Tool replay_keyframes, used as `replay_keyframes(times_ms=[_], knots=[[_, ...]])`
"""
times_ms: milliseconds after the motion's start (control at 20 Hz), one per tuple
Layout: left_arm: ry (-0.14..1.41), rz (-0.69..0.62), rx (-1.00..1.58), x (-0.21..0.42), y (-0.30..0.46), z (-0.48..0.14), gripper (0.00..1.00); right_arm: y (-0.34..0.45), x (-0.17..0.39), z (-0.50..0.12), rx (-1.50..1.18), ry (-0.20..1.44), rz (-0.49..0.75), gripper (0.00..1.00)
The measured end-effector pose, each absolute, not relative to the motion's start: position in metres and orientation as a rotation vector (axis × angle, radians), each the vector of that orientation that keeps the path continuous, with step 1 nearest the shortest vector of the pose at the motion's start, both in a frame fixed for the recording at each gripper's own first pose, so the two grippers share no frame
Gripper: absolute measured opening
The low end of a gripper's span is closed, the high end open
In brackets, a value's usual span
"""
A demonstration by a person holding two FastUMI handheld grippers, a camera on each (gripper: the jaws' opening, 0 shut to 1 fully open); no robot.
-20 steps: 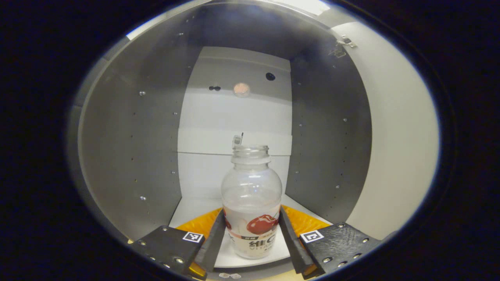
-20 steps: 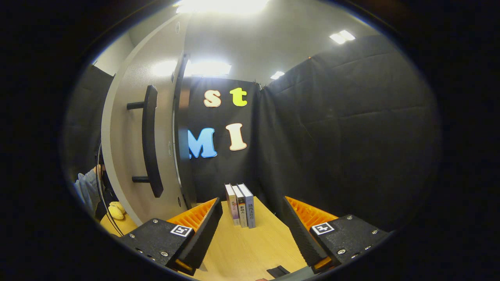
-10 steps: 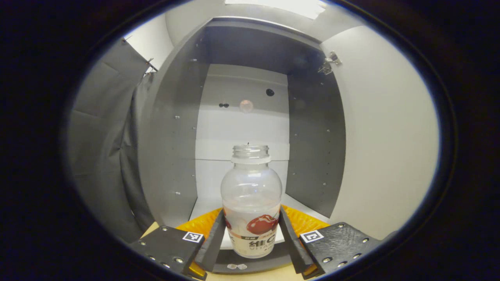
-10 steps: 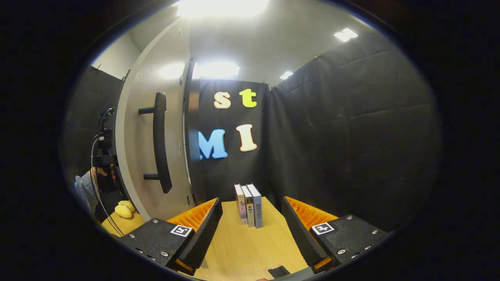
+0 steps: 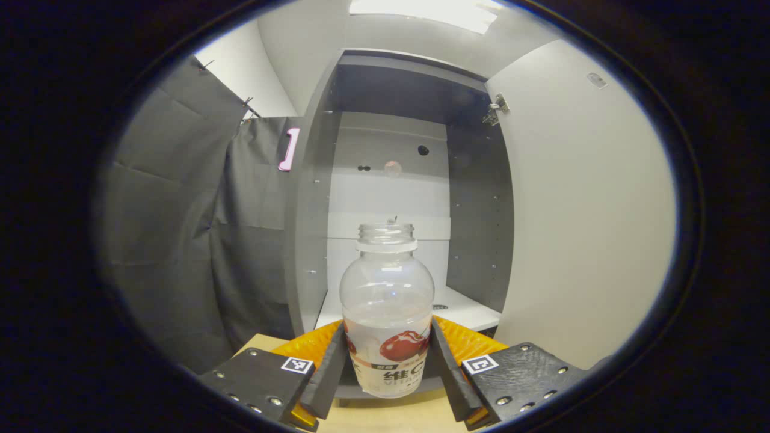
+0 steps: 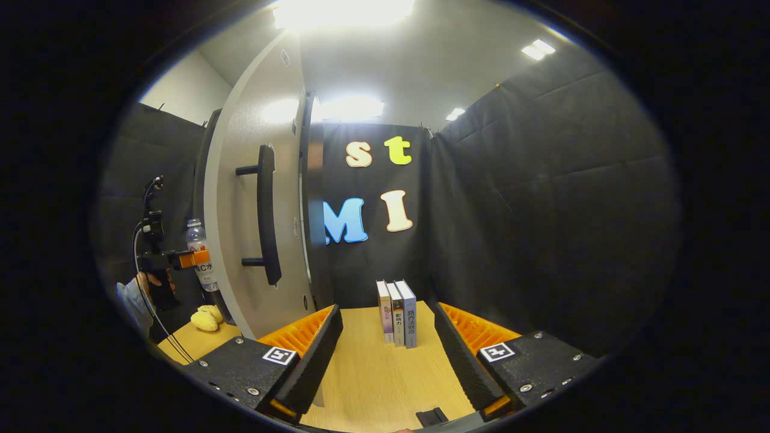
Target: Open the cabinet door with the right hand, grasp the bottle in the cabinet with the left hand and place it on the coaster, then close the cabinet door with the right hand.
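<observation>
In the left gripper view my left gripper [image 5: 387, 361] is shut on a clear, capless bottle [image 5: 387, 300] with a cherry label, held upright in front of the open grey cabinet [image 5: 313, 216]. The cabinet door [image 5: 577, 204] stands swung out on the right. In the right gripper view my right gripper [image 6: 385, 355] is open with nothing between its fingers, above the wooden table [image 6: 373, 379]. The door [image 6: 237, 222] with its dark bar handle [image 6: 266, 222] stands to its left. Past the door's edge, the bottle [image 6: 201, 261] sits in the left gripper [image 6: 183, 260], held by a hand [image 6: 147, 282].
Three books [image 6: 397, 313] stand upright on the table ahead of the right gripper. A yellow soft object [image 6: 204, 319] lies on the table at the left near the door. A small dark flat object [image 6: 432, 416] lies at the table's near edge.
The left gripper has drawn back out of the cabinet with the bottle, from inside the shelf to in front of it. The right gripper's view has shifted, bringing the left gripper and bottle into sight.
</observation>
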State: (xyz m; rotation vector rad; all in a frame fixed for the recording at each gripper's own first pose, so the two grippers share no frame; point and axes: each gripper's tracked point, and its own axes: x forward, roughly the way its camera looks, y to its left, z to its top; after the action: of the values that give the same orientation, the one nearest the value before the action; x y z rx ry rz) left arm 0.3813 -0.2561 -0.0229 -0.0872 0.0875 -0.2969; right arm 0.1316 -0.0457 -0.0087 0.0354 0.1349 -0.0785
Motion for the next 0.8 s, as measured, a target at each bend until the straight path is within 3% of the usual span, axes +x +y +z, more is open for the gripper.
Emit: replay_keyframes(times_ms=[200,250,300,350,450,800], knots=[[0.082,-0.286,-0.112,0.38,-0.255,-0.024,0.78,-0.048,0.125,-0.011,0.045,0.125,-0.064,0.95],[0.078,-0.282,-0.109,0.379,-0.252,-0.025,0.71,-0.049,0.123,-0.012,0.049,0.123,-0.061,0.95],[0.077,-0.277,-0.104,0.379,-0.251,-0.025,0.75,-0.048,0.123,-0.014,0.052,0.122,-0.058,0.95],[0.078,-0.275,-0.1,0.378,-0.253,-0.026,0.71,-0.049,0.121,-0.014,0.054,0.124,-0.055,0.95],[0.087,-0.273,-0.092,0.379,-0.255,-0.025,0.78,-0.05,0.117,-0.016,0.06,0.124,-0.049,0.95],[0.116,-0.268,-0.111,0.384,-0.253,-0.028,0.75,-0.048,0.113,-0.021,0.071,0.123,-0.033,0.95]])
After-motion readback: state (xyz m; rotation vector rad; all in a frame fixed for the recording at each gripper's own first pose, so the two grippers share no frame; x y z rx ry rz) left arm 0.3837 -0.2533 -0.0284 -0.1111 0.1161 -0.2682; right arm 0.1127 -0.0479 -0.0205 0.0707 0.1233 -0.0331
